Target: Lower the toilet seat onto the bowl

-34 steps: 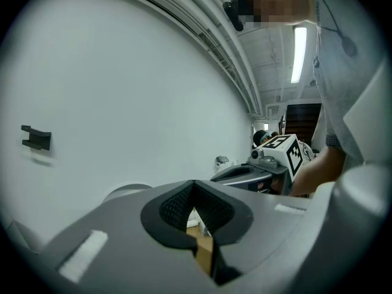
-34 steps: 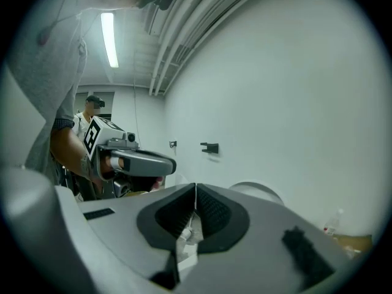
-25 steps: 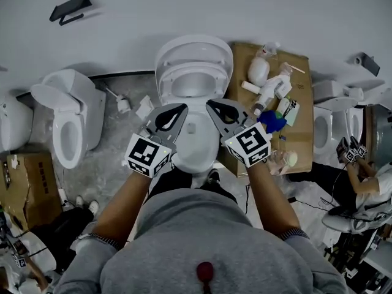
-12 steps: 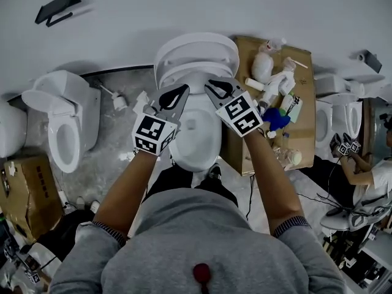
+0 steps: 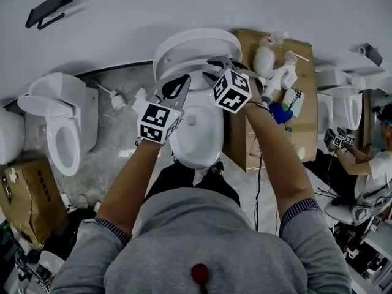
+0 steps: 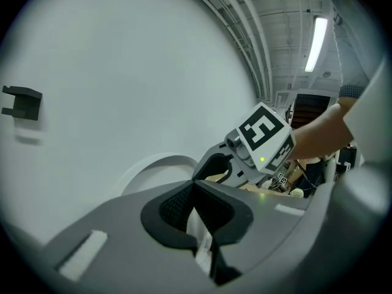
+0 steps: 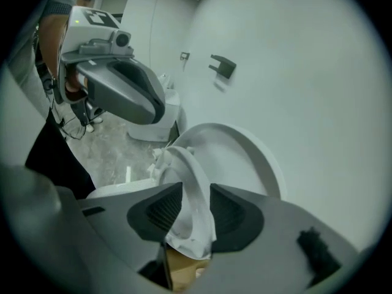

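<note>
- We are looking at the toilet seat (image 7: 184, 164) in the middle of the right gripper view. It is standing raised, tipped slightly forward of the lid (image 7: 245, 158), which is leaning back toward the wall.
- The bowl (image 5: 197, 141) is sitting in the centre of the head view, just below both grippers.
- Our right gripper (image 7: 195, 195) is reaching steeply down at the seat's upper rim. Its jaws have just been opening and are standing spread, with the rim running between them and neither pad clamping it.
- Our left gripper (image 6: 193, 185) is hovering just to the left of the right one, above the bowl. Its jaws are pressing together at the tips, catching nothing.
- A cardboard box (image 5: 237, 141) is lying flat to the right of the bowl, carrying white spray bottles (image 5: 277, 81) and a blue object (image 5: 280, 112).
- A second toilet (image 5: 64, 127) is standing at the left of the head view, and a dark bracket (image 5: 44, 10) is hanging on the wall at upper left.
</note>
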The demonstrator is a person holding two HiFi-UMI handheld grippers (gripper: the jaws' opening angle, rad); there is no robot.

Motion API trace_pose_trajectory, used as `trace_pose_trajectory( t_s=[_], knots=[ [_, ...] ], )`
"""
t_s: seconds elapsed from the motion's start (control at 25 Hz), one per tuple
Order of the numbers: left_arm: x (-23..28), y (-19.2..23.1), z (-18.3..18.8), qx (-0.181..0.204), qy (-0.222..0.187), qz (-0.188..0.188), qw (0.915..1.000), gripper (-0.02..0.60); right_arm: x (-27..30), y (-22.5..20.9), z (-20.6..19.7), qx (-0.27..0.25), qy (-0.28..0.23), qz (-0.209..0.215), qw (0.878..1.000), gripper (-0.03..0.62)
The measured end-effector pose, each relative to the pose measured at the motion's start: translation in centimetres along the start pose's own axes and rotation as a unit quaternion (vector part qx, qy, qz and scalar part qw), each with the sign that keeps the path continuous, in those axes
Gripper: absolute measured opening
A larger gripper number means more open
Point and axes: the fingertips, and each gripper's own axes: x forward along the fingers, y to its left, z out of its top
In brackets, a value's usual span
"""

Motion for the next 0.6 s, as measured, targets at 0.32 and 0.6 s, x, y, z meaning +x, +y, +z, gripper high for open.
trace_pose_trajectory(
  t_s=[0.32, 0.6],
  knots=[
    [0.6, 0.6, -1.0, -0.003, 0.007, 0.001, 1.0, 0.006, 3.1, -0.9, -0.8, -0.038, 0.04, 0.027, 0.998, 0.167],
    [0.5, 1.2, -1.4, -0.011, 0.006, 0.004, 0.9999, 0.006, 5.1, -0.8, -1.3, -0.045, 0.063, 0.062, 0.995, 0.169]
  ],
)
